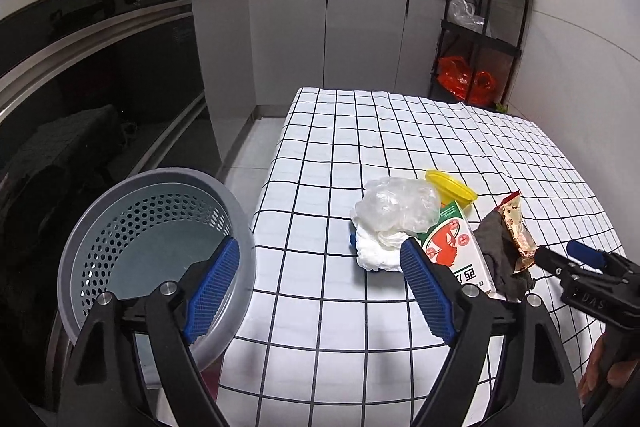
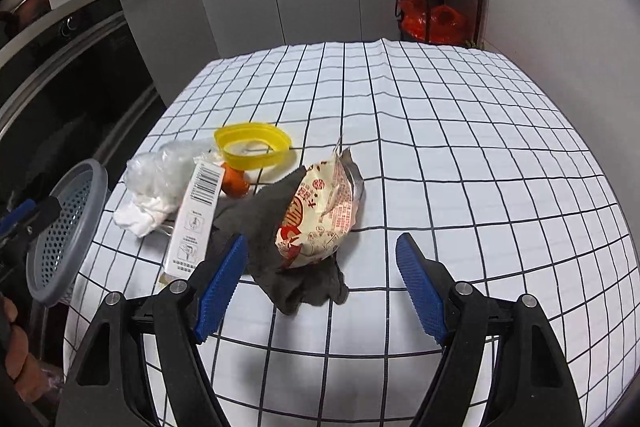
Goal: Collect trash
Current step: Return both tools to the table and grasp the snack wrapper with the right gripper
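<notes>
Trash lies in a heap on the checked tablecloth (image 2: 440, 155): a clear plastic bag (image 1: 394, 205) on a white tissue (image 1: 378, 253), a yellow lid (image 2: 253, 145), a white carton (image 1: 458, 247), a grey rag (image 2: 296, 283) and a snack wrapper (image 2: 320, 215) on the rag. A grey perforated basket (image 1: 156, 251) hangs at the table's left edge. My left gripper (image 1: 320, 283) is open, between the basket and the heap. My right gripper (image 2: 320, 287) is open, just in front of the wrapper and rag.
An orange object (image 2: 234, 183) lies behind the carton. A dark oven front (image 1: 92, 79) and grey cabinets (image 1: 320, 35) stand left and behind. A black shelf cart (image 1: 480, 31) with red bags is at the far right. The table's right half shows bare cloth.
</notes>
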Demonstrator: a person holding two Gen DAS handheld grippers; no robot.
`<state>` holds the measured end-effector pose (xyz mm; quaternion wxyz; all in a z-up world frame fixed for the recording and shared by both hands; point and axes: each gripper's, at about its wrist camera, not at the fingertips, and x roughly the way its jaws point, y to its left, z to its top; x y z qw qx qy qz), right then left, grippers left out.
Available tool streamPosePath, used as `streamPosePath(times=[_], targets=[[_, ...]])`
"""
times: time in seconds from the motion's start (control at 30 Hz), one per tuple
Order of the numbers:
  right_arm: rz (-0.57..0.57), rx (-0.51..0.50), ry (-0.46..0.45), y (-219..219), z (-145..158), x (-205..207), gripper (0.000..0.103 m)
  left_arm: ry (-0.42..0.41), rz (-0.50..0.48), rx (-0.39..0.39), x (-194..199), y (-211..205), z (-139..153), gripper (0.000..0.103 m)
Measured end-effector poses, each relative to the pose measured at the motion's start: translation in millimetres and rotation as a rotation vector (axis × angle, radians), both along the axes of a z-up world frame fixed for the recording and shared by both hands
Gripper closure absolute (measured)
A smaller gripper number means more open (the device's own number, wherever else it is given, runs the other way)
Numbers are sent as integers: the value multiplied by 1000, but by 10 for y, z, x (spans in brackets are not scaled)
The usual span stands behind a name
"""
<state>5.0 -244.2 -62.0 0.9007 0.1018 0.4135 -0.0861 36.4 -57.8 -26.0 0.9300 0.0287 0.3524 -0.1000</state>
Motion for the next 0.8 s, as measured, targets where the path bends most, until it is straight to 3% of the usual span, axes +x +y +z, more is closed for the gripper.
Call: streamPosePath(times=[0.43, 0.7, 0.73, 0.8], targets=[[-9, -15, 50, -32, -234, 213, 31, 7, -22, 2, 4, -125, -55, 22], [16, -19, 64, 10, -254, 246, 58, 15, -42, 1, 4, -214, -79, 22], [19, -20, 60, 16, -244, 240, 65, 17, -46, 0, 3, -225, -83, 22], [24, -20, 56, 22, -229, 228, 68, 19, -50, 0, 1, -238, -93, 21]])
